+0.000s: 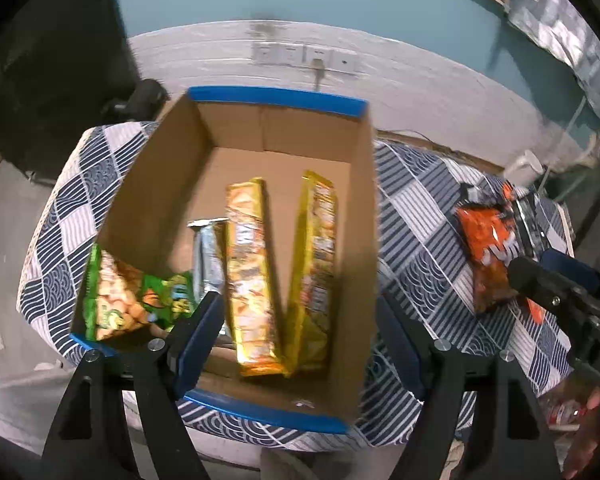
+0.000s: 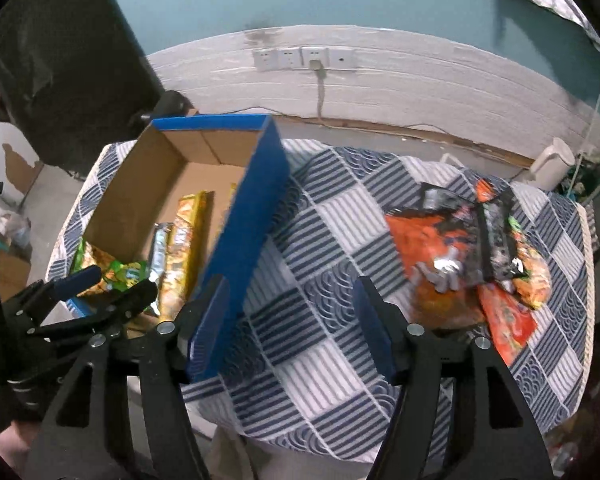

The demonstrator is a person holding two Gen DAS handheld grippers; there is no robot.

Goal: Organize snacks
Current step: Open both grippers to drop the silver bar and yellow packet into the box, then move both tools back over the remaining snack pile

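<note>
The left hand-held gripper (image 1: 296, 328) is held wide open and empty above the cardboard box (image 1: 148, 200), where yellow packets (image 1: 248, 276) are laid; the right hand-held gripper (image 2: 292, 328) is likewise spread empty over the table (image 2: 340, 216), near the orange snack bags (image 2: 432, 240).

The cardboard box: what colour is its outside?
Blue; the box shows its blue outer wall best in the right wrist view.

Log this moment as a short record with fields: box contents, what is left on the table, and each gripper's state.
box: open cardboard box with blue rim, on the checked tablecloth
in box: green snack bag, silver packet, two long yellow packs
outside box: pile of orange and black snack bags, right of the box
left gripper: open, empty, over the box
right gripper: open, empty, over the cloth between box and pile
</note>
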